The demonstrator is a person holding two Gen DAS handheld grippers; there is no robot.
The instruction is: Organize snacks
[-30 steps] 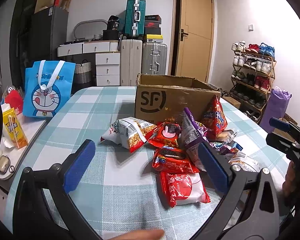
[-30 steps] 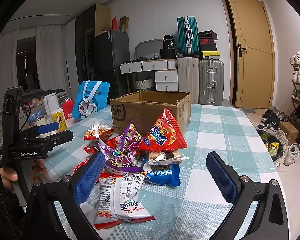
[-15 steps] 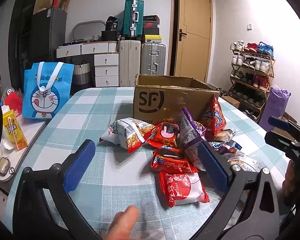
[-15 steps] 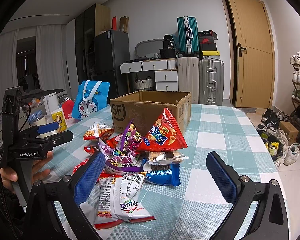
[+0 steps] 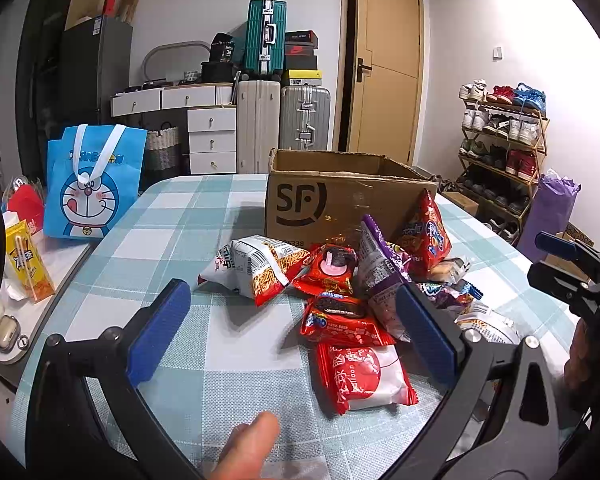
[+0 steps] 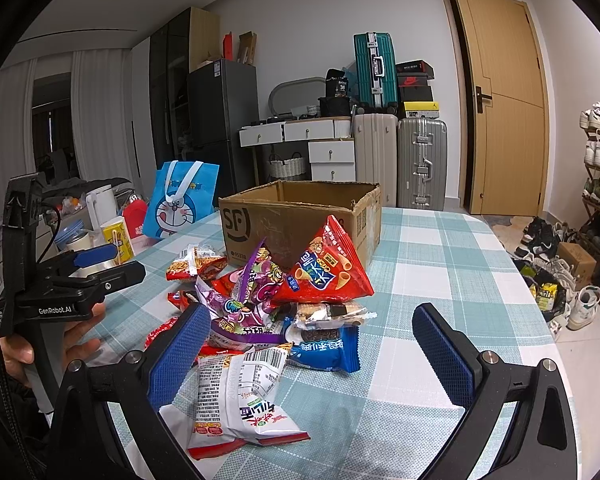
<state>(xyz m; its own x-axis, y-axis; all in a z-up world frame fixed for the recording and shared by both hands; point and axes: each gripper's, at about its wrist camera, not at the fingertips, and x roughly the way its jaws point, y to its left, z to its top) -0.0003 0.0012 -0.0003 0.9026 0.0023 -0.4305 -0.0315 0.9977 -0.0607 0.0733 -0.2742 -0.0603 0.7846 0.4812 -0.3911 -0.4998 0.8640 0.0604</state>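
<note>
A pile of snack packets [image 5: 356,288] lies on the checked table in front of an open cardboard box marked SF [image 5: 340,196]. The pile also shows in the right wrist view [image 6: 268,308] with the box [image 6: 300,216] behind it. My left gripper [image 5: 296,328] is open and empty, held above the table near a red and white packet [image 5: 360,376]. My right gripper [image 6: 312,352] is open and empty, above a white packet [image 6: 240,396] and a blue packet [image 6: 324,352].
A blue Doraemon bag [image 5: 92,184] and a yellow carton [image 5: 26,264] stand on a side surface to the left. Suitcases [image 5: 276,120] and drawers stand at the back wall. A shoe rack [image 5: 504,148] is on the right. A thumb [image 5: 248,448] shows at the bottom.
A thumb has come further into the bottom of the left wrist view. Both grippers stay almost still and open.
</note>
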